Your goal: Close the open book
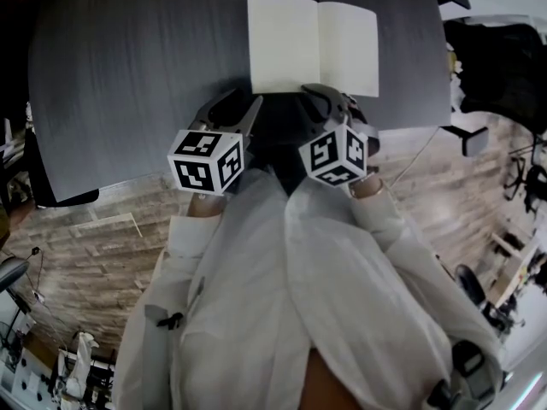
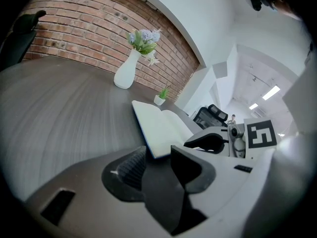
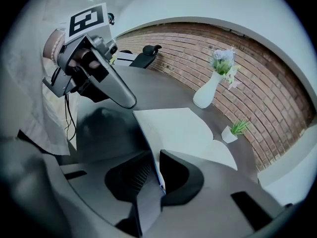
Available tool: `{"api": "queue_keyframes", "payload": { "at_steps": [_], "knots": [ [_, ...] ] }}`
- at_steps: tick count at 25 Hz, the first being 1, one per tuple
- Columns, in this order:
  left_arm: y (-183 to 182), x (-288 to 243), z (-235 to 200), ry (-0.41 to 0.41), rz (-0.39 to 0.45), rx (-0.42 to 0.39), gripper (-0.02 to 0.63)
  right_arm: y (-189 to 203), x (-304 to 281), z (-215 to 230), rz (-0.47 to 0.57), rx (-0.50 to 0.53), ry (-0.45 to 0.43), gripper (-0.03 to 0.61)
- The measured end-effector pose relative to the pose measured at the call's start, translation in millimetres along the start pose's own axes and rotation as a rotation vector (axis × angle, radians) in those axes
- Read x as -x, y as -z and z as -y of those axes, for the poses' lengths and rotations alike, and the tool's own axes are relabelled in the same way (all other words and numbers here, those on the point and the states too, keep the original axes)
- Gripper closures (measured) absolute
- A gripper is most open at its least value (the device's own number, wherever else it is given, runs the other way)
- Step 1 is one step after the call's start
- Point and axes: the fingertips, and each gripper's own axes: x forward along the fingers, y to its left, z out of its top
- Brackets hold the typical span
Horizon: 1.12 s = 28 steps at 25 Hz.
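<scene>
My left gripper point(image 2: 158, 155) held jaws apart; jaws of my right gripper point(image 3: 156, 165) clamped the book point(image 3: 178, 128) edge; that shallow bite might slip.

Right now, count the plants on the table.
2. The flowers in the tall white vase stand beyond the open book; the small potted plant sits to their right. Others may be hidden.

— What colour is the book point(image 1: 313, 45), up at twelve o'clock?
— Plain cream pages, with a thin blue cover edge (it shows in the right gripper view). The table point(image 1: 128, 75) is dark grey, finely streaked.
— And the cubes?
— The left cube point(image 1: 206, 161) and the right cube point(image 1: 335, 154) are white with black square patterns. The floor point(image 1: 94, 220), at eight o'clock, is brown planks.
— The wall point(image 2: 74, 24)?
— Red-brown brick, pale joints. White vase point(image 2: 126, 71), lilac flowers point(image 2: 145, 36).
</scene>
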Motion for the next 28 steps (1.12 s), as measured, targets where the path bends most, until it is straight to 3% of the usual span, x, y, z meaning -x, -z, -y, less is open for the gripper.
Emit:
{"api": "queue_keyframes", "payload": {
  "at_steps": [12,24,28],
  "knots": [
    [-17,-8,19,0.15,0.001,0.018,0.476,-3,12,5,0.026,-0.118,0.013,0.541],
    [-28,-15,31,0.198,-0.027,0.039,0.481,-4,22,9,0.067,-0.157,-0.003,0.549],
    [-36,-12,39,0.216,-0.005,0.054,0.518,-5,27,12,0.084,-0.173,-0.017,0.549]
  ]
}}
